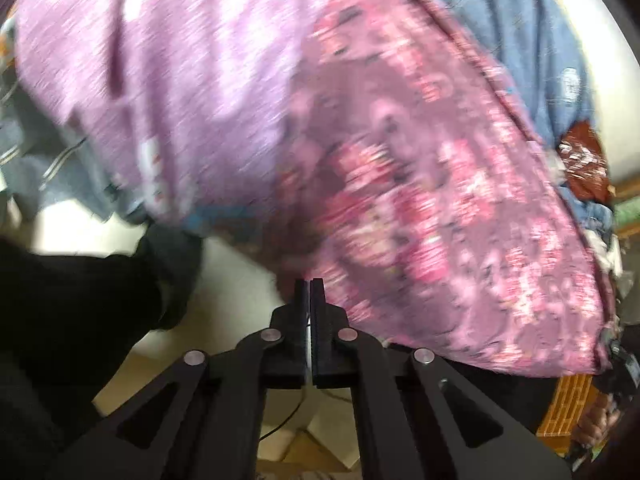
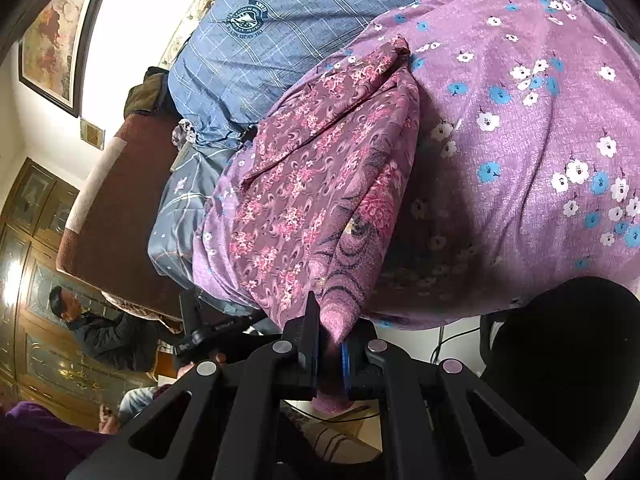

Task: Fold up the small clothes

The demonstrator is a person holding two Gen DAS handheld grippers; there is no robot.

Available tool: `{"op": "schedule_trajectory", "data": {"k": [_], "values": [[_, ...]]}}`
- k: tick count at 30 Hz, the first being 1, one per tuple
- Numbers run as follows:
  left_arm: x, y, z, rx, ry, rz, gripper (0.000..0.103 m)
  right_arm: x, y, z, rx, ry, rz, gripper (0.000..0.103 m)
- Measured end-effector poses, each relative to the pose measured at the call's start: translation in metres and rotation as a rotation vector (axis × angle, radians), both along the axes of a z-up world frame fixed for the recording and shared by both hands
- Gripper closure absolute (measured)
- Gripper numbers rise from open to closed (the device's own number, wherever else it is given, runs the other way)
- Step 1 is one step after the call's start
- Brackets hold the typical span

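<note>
We see the right gripper (image 2: 330,316) pinching a hem of the maroon flowered garment (image 2: 320,184), which lies folded over on a lilac sheet (image 2: 520,160) with white and blue blossoms, next to a blue checked quilt (image 2: 280,20). The left gripper (image 1: 309,286) has its jaws pressed together at the near edge of the same garment (image 1: 420,200); the blur there keeps us from telling whether any cloth is caught between them.
</note>
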State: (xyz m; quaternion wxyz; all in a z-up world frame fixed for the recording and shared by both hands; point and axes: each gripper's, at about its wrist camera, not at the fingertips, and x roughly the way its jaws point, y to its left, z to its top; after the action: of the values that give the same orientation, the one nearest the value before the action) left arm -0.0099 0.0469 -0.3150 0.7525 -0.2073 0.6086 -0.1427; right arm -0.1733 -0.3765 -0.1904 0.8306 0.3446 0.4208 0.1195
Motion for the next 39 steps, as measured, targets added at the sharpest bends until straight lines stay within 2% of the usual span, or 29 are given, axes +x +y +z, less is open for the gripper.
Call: {"op": "schedule_trajectory", "data": {"k": [1, 2, 3, 4, 10, 12, 16, 17, 19, 21, 22, 24, 27, 30, 31, 32, 33, 34, 35, 39], "values": [[0.000, 0.000, -0.004, 0.006, 0.019, 0.009, 0.090, -0.001, -0.002, 0.002, 0.013, -0.008, 0.000, 0.096], [0.000, 0.002, -0.012, 0.009, 0.047, 0.026, 0.065, -0.002, -0.003, 0.005, 0.017, -0.015, -0.001, 0.096], [0.001, 0.004, -0.018, 0.018, 0.078, 0.052, 0.034, -0.003, -0.004, 0.009, 0.014, -0.026, -0.001, 0.096], [0.001, 0.005, -0.017, 0.022, 0.093, 0.087, 0.028, -0.003, -0.004, 0.012, 0.008, -0.034, 0.000, 0.096], [0.002, 0.005, -0.023, -0.020, 0.057, 0.184, 0.028, -0.001, -0.001, 0.014, 0.002, -0.038, 0.007, 0.097], [0.005, -0.001, -0.024, 0.002, 0.051, 0.176, 0.028, 0.001, -0.001, 0.009, 0.009, -0.028, 0.007, 0.097], [0.012, -0.009, -0.019, 0.052, -0.051, 0.151, 0.028, 0.002, 0.003, 0.001, 0.009, -0.017, 0.013, 0.099], [0.014, -0.012, -0.018, 0.066, -0.072, 0.131, 0.028, 0.002, 0.003, 0.000, 0.004, -0.015, 0.012, 0.099], [0.018, -0.018, -0.015, 0.055, -0.105, 0.097, 0.043, 0.003, 0.003, -0.004, 0.002, -0.005, 0.003, 0.099], [0.019, -0.020, -0.015, -0.014, -0.110, 0.063, 0.076, 0.004, 0.001, -0.010, 0.010, 0.013, -0.004, 0.099], [0.019, -0.022, -0.015, -0.024, -0.116, 0.050, 0.080, 0.006, 0.001, -0.014, 0.007, 0.027, -0.006, 0.094], [0.018, -0.024, -0.010, -0.040, -0.144, 0.022, 0.099, 0.009, 0.003, -0.023, -0.015, 0.073, -0.012, 0.093], [0.016, -0.023, -0.004, -0.088, -0.168, 0.013, 0.100, 0.012, 0.006, -0.038, -0.019, 0.126, -0.008, 0.093], [0.014, -0.018, -0.004, -0.105, -0.167, 0.028, 0.100, 0.014, 0.010, -0.050, -0.052, 0.167, -0.005, 0.091], [0.013, -0.015, -0.006, -0.110, -0.162, 0.032, 0.100, 0.014, 0.011, -0.054, -0.057, 0.185, -0.005, 0.083], [0.013, -0.015, -0.005, -0.111, -0.163, 0.031, 0.100, 0.016, 0.011, -0.060, -0.054, 0.211, -0.010, 0.067], [0.012, -0.016, -0.005, -0.108, -0.167, 0.026, 0.100, 0.017, 0.011, -0.065, -0.047, 0.226, -0.017, 0.058], [0.011, -0.016, -0.006, -0.108, -0.173, 0.019, 0.100, 0.018, 0.008, -0.072, -0.037, 0.246, -0.037, 0.041], [0.011, -0.017, -0.009, -0.111, -0.178, 0.014, 0.100, 0.020, 0.005, -0.078, -0.037, 0.262, -0.065, 0.034], [0.006, -0.021, -0.005, -0.137, -0.189, -0.005, 0.100, 0.030, -0.010, -0.106, -0.089, 0.329, -0.147, 0.033]]}}
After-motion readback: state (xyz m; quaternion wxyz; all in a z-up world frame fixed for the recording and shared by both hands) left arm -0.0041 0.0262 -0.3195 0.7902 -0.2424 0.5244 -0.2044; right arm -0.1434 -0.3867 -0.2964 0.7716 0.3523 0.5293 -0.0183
